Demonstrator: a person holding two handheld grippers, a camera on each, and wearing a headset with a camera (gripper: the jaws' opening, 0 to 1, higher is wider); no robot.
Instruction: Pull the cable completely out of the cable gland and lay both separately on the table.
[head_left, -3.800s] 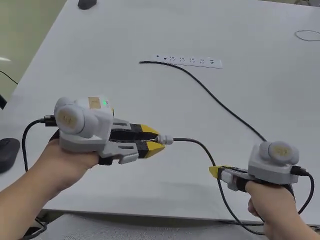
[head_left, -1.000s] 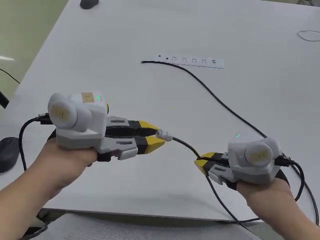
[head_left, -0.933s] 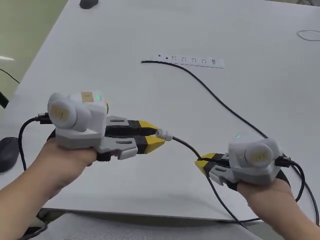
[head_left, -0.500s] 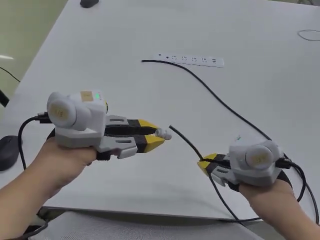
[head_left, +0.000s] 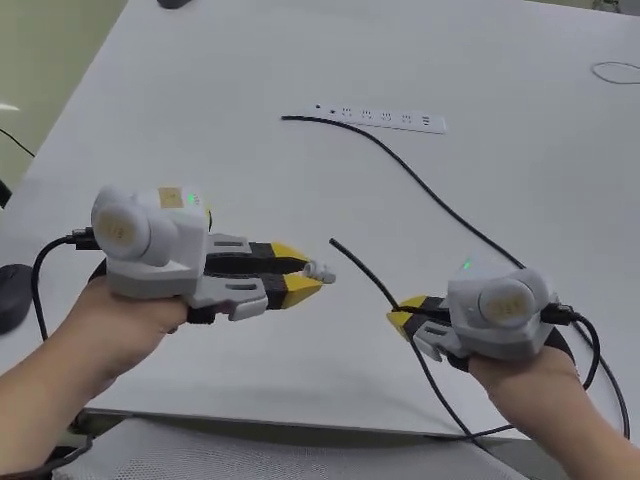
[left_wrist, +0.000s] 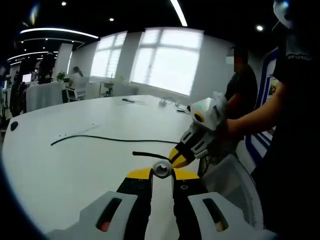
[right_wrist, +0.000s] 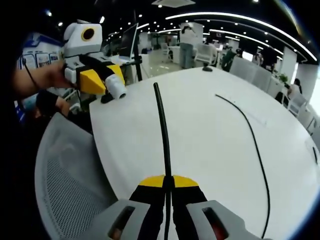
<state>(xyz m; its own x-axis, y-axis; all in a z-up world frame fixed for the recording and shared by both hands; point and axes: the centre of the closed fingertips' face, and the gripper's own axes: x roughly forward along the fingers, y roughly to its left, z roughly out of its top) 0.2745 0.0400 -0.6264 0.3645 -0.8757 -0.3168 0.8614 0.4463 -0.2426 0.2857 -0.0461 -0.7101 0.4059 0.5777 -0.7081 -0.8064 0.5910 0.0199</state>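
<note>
My left gripper (head_left: 312, 278) is shut on the small white cable gland (head_left: 322, 271), which sticks out past its yellow tips above the table's near edge. The gland (left_wrist: 162, 168) sits between the jaws in the left gripper view. My right gripper (head_left: 400, 316) is shut on the black cable (head_left: 430, 200) a short way behind its free end (head_left: 332, 242). That end points toward the gland with a clear gap between them. In the right gripper view the cable (right_wrist: 162, 130) runs straight out from the shut jaws, with the gland (right_wrist: 119, 90) up to the left.
A white power strip (head_left: 375, 118) lies at the far middle of the white table (head_left: 200, 120), near the cable's other end. A dark mouse (head_left: 8, 305) sits at the left edge. A thin wire loop (head_left: 615, 72) lies far right. A mesh chair (right_wrist: 65, 190) stands below the table edge.
The cable end has slid out of the gland, and a gap has opened between them. Both grippers have kept their hold; the right one has moved slightly left.
</note>
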